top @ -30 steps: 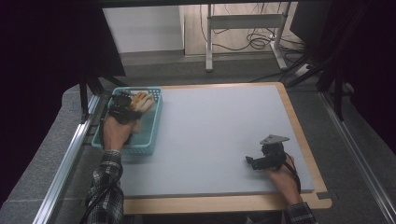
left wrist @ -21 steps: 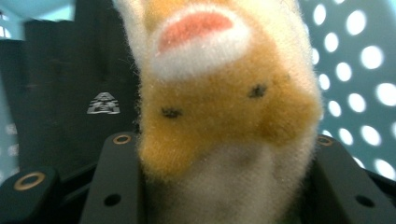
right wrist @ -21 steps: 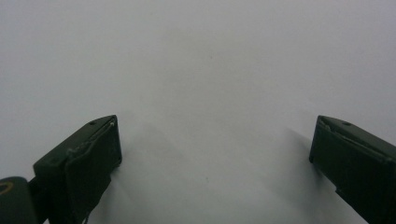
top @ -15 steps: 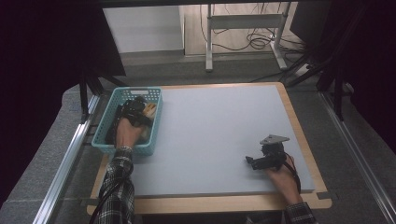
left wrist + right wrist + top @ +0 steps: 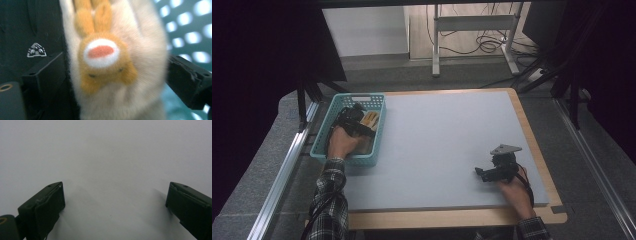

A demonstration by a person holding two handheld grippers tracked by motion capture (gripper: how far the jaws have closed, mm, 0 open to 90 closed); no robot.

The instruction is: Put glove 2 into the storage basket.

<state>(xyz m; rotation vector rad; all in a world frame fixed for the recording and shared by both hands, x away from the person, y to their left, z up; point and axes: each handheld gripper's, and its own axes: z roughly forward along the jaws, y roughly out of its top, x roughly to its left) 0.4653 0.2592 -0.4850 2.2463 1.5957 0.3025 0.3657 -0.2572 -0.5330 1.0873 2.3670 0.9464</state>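
Observation:
A cream and orange plush toy [image 5: 370, 120] [image 5: 107, 62] sits between the jaws of my left gripper [image 5: 357, 122] [image 5: 115, 67], inside the teal basket [image 5: 357, 161] at the table's left edge. In the left gripper view both black jaws press against the toy's sides, so that gripper is shut on it. The basket's perforated wall [image 5: 190, 27] shows behind the toy. My right gripper [image 5: 482, 174] [image 5: 115, 195] rests low over the grey mat [image 5: 442, 140] at the front right. It is open, and between its jaws there is nothing but mat.
The grey mat covers a wooden tabletop [image 5: 542, 165] with a narrow bare border. Metal rails [image 5: 282, 175] run along the left side. A desk frame [image 5: 472, 30] and cables lie on the floor beyond the far edge.
My left hand has shifted right and back toward me inside the basket, and the plush toy has come along with it. The right gripper has stayed where it was.

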